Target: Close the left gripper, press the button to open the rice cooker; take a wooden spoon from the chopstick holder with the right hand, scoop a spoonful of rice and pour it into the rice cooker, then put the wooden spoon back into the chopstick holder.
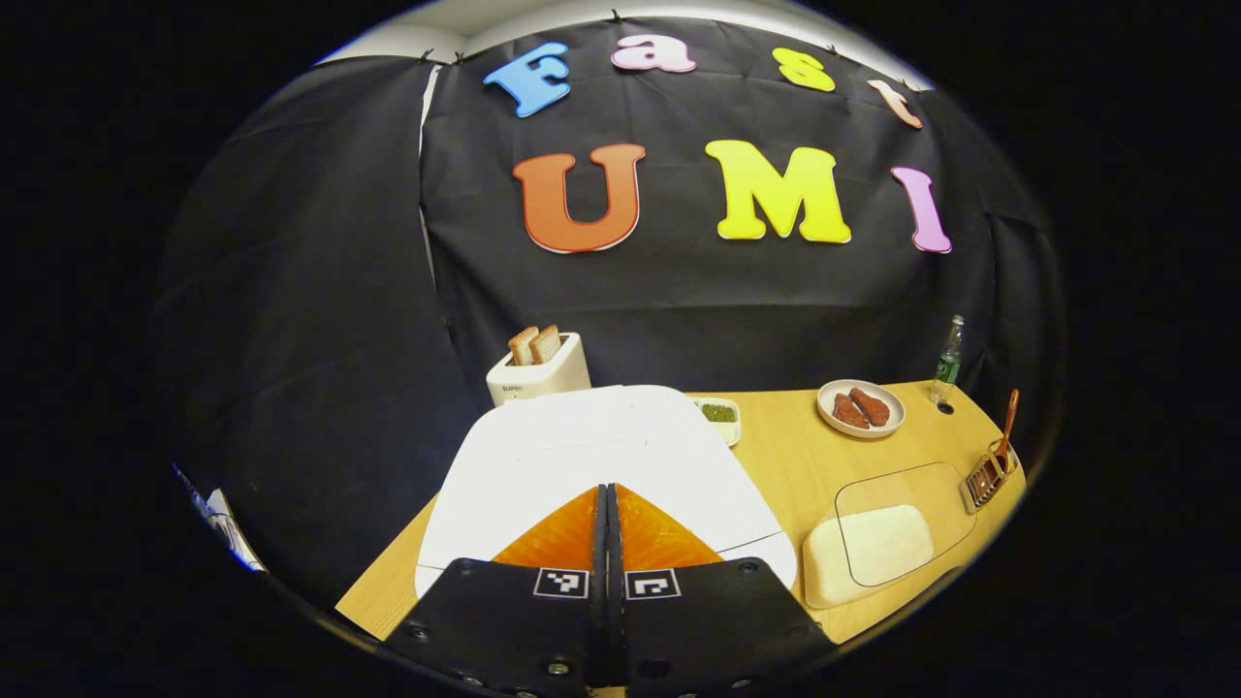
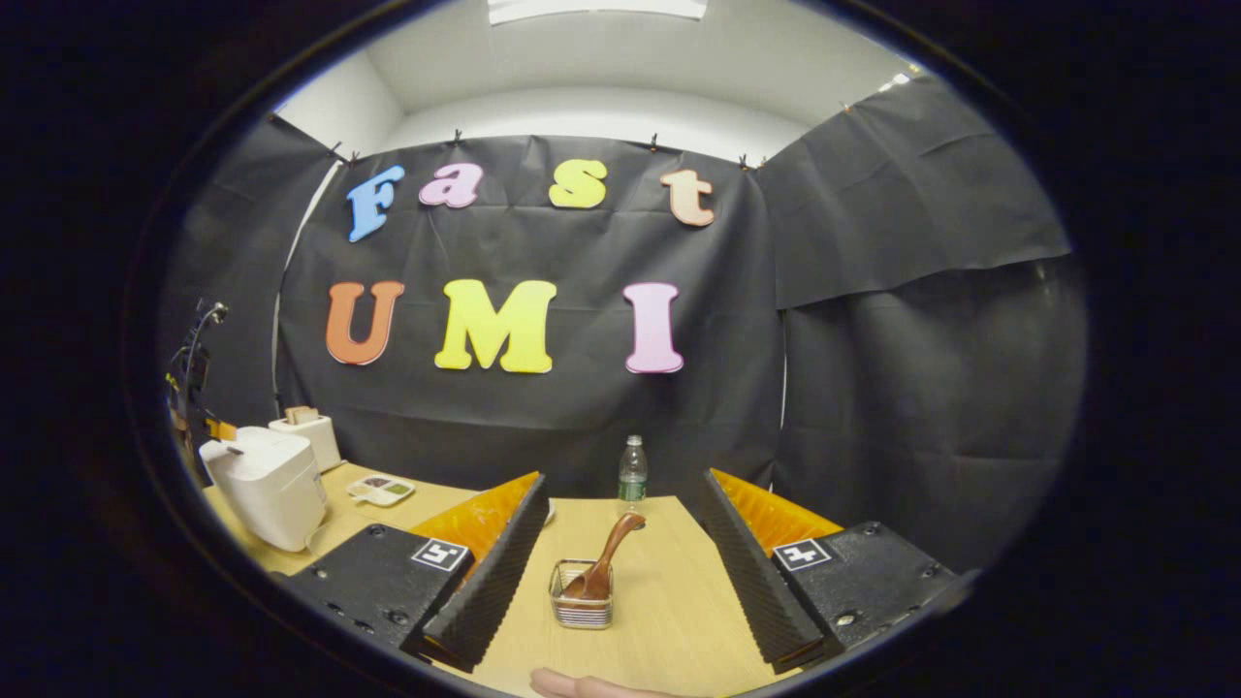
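White and smooth, the rice cooker (image 1: 601,465) sits on the bench (image 1: 776,456) right under my left gripper (image 1: 606,528), whose jaws are pressed together over its still-shut lid; I judge the shell hard and slick, so the push belongs square on the button, which I cannot make out from here. Farther right, the wooden spoon (image 2: 606,557) leans bowl-down in the chopstick holder (image 2: 580,593), and my right gripper (image 2: 611,553) faces it with jaws spread wide, well apart from it. It looks light and stiff, best pinched on the raised handle.
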Available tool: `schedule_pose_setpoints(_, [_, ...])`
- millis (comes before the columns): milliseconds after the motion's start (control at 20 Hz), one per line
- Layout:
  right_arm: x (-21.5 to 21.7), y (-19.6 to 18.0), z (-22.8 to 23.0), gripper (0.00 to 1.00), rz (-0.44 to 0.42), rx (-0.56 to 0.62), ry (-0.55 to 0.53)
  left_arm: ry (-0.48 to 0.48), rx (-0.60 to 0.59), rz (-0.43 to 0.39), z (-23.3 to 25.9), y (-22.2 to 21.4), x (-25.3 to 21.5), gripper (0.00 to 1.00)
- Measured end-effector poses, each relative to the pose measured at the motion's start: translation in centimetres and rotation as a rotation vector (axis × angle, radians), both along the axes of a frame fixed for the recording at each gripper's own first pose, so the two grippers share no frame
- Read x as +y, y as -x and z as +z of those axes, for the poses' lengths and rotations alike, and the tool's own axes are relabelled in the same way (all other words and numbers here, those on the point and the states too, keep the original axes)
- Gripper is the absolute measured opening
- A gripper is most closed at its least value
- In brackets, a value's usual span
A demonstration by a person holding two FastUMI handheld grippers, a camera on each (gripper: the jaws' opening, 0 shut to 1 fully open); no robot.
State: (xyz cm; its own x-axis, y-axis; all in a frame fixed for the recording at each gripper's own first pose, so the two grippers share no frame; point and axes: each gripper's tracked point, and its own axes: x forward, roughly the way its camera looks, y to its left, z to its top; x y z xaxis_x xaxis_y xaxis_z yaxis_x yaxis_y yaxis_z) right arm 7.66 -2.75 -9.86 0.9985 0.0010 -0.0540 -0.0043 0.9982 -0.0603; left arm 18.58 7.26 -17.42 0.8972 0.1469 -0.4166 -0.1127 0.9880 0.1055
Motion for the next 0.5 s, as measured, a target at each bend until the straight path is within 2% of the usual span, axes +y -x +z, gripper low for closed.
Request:
schedule_pose_setpoints(200, [-1.0, 0.0, -0.5, 0.99, -0.01, 0.008, -0.002, 0.058, 0.042, 0.038, -1.3, 0.2, 0.8, 0.0])
schedule_pose_setpoints(500, [-1.5, 0.2, -1.2, 0.99, -0.009, 0.023, -0.016, 0.075, 0.086, 0.068, -1.6, 1.4, 0.8, 0.0])
